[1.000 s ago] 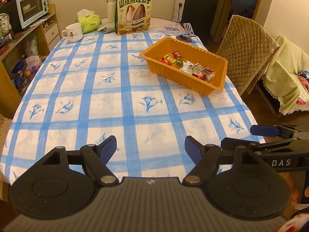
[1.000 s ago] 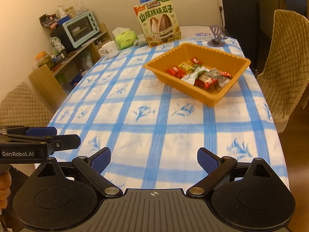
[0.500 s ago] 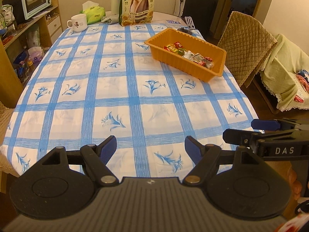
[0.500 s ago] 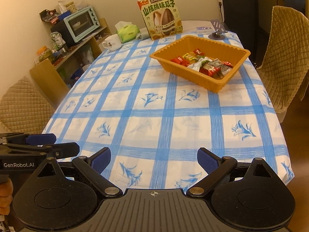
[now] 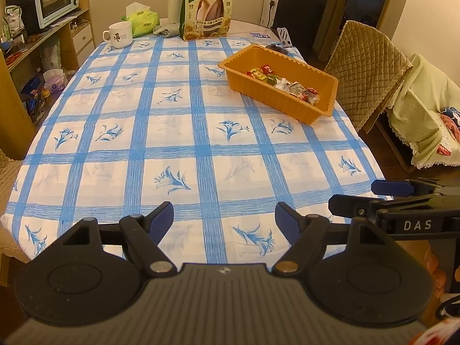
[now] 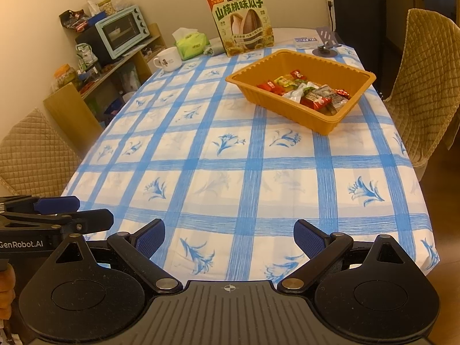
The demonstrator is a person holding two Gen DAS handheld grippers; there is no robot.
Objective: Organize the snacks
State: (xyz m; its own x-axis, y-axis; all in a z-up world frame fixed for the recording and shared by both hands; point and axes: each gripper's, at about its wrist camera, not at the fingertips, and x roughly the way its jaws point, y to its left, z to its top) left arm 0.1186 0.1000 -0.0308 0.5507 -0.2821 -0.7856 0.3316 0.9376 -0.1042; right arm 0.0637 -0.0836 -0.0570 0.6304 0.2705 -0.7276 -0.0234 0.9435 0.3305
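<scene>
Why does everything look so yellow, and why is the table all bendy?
Left wrist view: warm indoor light tints the walls and tablecloth yellowish; the fisheye lens curves the table's edges. Right wrist view: same warm tint, dark rounded corners, and the orange tray stays sharp.

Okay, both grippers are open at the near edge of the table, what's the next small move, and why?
Probably nothing more than parking: the right gripper and left gripper are both open and hold nothing, the wrapped snacks all sit inside the orange tray, and none shows loose on the checked tablecloth.
</scene>
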